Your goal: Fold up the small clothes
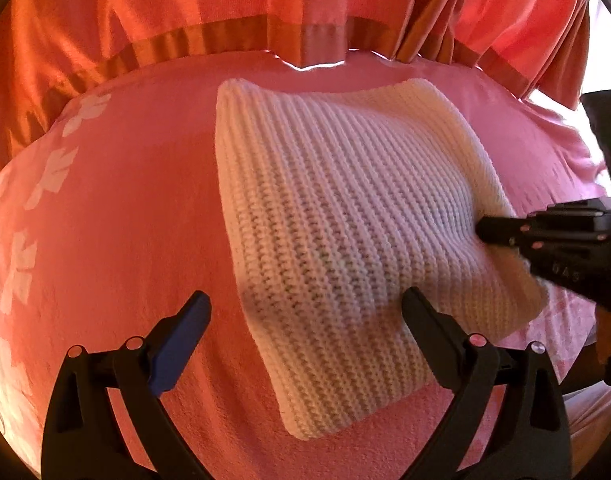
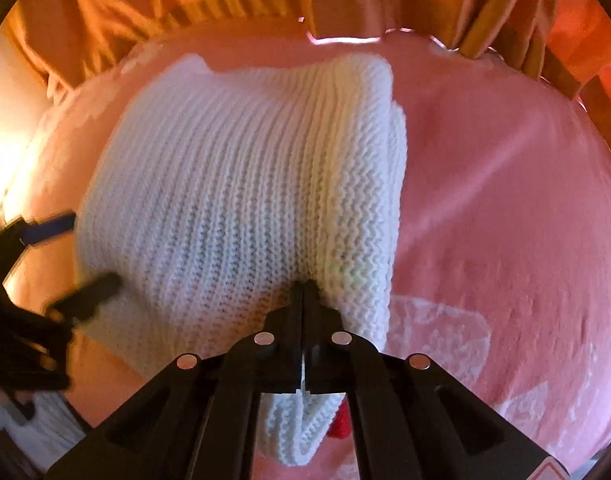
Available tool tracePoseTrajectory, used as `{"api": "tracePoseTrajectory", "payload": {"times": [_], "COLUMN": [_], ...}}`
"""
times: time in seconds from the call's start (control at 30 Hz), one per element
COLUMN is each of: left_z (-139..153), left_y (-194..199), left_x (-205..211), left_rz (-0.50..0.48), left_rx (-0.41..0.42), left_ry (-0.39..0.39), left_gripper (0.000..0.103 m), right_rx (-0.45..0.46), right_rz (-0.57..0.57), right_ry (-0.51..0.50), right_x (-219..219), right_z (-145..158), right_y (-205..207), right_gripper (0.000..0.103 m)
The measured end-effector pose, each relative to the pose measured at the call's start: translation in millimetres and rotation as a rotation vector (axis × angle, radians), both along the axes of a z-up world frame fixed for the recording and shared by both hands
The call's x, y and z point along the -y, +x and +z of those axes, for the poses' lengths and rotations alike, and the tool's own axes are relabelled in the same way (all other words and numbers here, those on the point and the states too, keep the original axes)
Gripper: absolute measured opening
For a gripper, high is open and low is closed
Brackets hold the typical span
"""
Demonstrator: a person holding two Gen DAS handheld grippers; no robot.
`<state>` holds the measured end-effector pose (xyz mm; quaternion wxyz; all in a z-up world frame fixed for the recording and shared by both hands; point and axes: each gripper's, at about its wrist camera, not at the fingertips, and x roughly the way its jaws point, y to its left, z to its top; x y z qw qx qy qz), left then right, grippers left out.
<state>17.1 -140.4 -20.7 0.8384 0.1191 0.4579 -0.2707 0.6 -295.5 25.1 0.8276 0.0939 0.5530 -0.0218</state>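
White knit garment (image 2: 241, 184) pinched in right tongs (image 2: 304, 285), no legible writing.

My left wrist camera looks steeply down from close above, over its own left gripper (image 1: 305, 312) at the frame's bottom. My right wrist camera does likewise, nearer still. Both views share the white knitted garment (image 1: 345, 216) on the pink bed cover (image 1: 125, 220), with orange curtains (image 1: 185, 0) along the top.
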Motion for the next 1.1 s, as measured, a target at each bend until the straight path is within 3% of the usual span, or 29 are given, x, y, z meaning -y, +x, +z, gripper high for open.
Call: {"api": "tracePoseTrajectory", "payload": {"times": [0.1,0.17,0.3,0.4,0.5,0.63,0.7,0.73,0.8,0.9,1.1], "left_z": [9,18,12,-12,-33,-38,-37,-35,-30,-9,67], "left_y": [4,11,45,72,82,80,77,76,73,64,20], "left_x": [-3,-9,-16,-19,-18,-9,-5,-2,1,7,17], "left_rz": [-0.012,-0.01,0.049,0.121,0.151,0.102,0.074,0.073,0.058,0.018,-0.122], "left_rx": [-0.027,-0.063,-0.189,-0.303,-0.367,-0.342,-0.342,-0.338,-0.318,-0.255,-0.105], "left_ry": [-0.078,-0.172,-0.304,-0.331,-0.359,-0.385,-0.397,-0.393,-0.378,-0.33,-0.343], "left_gripper": [0.094,0.094,0.096,0.096,0.096,0.095,0.085,0.082,0.063,0.048,0.046], "right_rx": [0.125,0.172,0.086,0.014,0.011,0.02,0.039,0.047,0.063,0.11,0.298], "right_rz": [-0.035,-0.088,-0.146,-0.16,-0.179,-0.209,-0.189,-0.186,-0.205,-0.199,-0.199], "right_ry": [0.055,0.06,0.098,0.173,0.25,0.41,0.414,0.459,0.495,0.463,0.466], "right_x": [9,23,43,54,58,62,60,60,62,59,66], "right_z": [31,41,11,-18,-32,-53,-51,-49,-44,-24,48], "right_y": [-11,-17,-1,5,6,10,11,10,7,-1,-61], "right_gripper": [0.019,0.056,0.061,0.063,0.076,0.079,0.064,0.05,0.038,0.034,0.034]}}
